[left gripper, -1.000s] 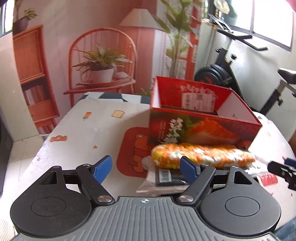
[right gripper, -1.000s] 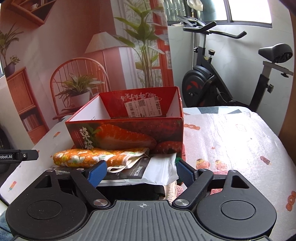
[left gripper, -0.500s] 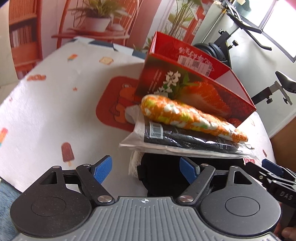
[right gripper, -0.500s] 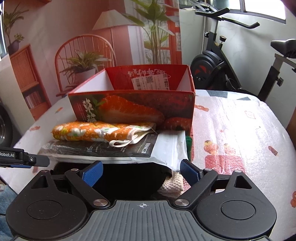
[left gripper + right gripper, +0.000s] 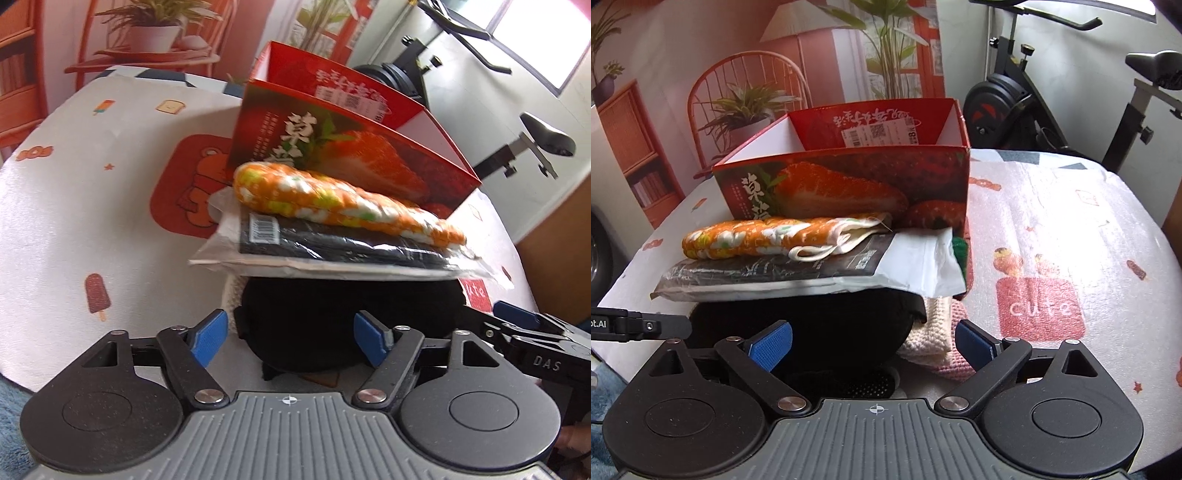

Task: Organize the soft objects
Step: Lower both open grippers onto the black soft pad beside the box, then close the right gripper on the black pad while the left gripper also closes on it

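Note:
A stack of soft things lies in front of a red strawberry-print box [image 5: 369,147] [image 5: 849,181]. On top is an orange floral cloth roll [image 5: 332,199] [image 5: 757,238]. It rests on a plastic-wrapped black packet [image 5: 343,251] [image 5: 798,273]. Under that is a black fabric lump [image 5: 332,317] [image 5: 820,325] and a cream and pink knit piece [image 5: 934,343]. My left gripper [image 5: 291,338] is open, its blue pads astride the near edge of the black lump. My right gripper [image 5: 875,345] is open, close to the black lump and the knit piece. Neither holds anything.
The table has a white cloth with cartoon prints [image 5: 92,184] [image 5: 1071,240]. The box is open at the top and looks empty. An exercise bike [image 5: 1052,92] stands behind the table at the right. The right gripper shows at the right edge of the left wrist view [image 5: 535,343].
Both grippers have risen and tilted down toward the stack, coming closer to the black lump. The stack itself has not moved. Both stay open.

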A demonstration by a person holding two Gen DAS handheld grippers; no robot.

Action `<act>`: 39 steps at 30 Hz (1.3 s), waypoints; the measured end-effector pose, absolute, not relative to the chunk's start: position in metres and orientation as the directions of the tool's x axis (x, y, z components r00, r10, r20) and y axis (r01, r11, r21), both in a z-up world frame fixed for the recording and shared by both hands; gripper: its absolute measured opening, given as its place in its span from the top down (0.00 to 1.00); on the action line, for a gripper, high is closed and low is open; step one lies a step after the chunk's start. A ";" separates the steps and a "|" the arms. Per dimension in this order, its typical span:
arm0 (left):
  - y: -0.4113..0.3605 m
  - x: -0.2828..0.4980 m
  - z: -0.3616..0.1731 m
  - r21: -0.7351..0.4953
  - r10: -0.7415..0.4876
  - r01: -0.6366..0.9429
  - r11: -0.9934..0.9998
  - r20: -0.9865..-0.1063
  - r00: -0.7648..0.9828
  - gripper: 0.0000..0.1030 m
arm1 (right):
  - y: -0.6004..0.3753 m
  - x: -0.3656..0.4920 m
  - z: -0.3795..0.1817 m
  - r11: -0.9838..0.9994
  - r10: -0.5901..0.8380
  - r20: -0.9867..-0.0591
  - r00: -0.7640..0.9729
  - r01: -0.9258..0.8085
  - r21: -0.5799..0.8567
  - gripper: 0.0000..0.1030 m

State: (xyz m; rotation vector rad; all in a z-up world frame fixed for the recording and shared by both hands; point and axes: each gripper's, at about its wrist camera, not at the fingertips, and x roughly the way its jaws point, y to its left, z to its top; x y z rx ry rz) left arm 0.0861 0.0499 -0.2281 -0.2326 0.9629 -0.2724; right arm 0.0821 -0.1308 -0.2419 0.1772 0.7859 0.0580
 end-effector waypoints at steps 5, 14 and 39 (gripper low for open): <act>0.049 0.092 -0.240 -0.332 -0.350 0.133 0.934 -0.779 0.520 0.43 | -0.126 0.086 -0.248 0.983 0.141 -0.685 0.715 -0.022 0.180 0.14; 0.052 0.098 -0.252 -0.321 -0.324 0.103 0.941 -0.774 0.545 0.44 | -0.126 0.099 -0.262 0.987 0.134 -0.635 0.761 -0.044 0.156 0.19; 0.052 0.097 -0.246 -0.303 -0.313 0.122 0.945 -0.740 0.596 0.73 | -0.134 0.079 -0.234 0.976 0.151 -0.569 0.808 -0.031 0.215 0.70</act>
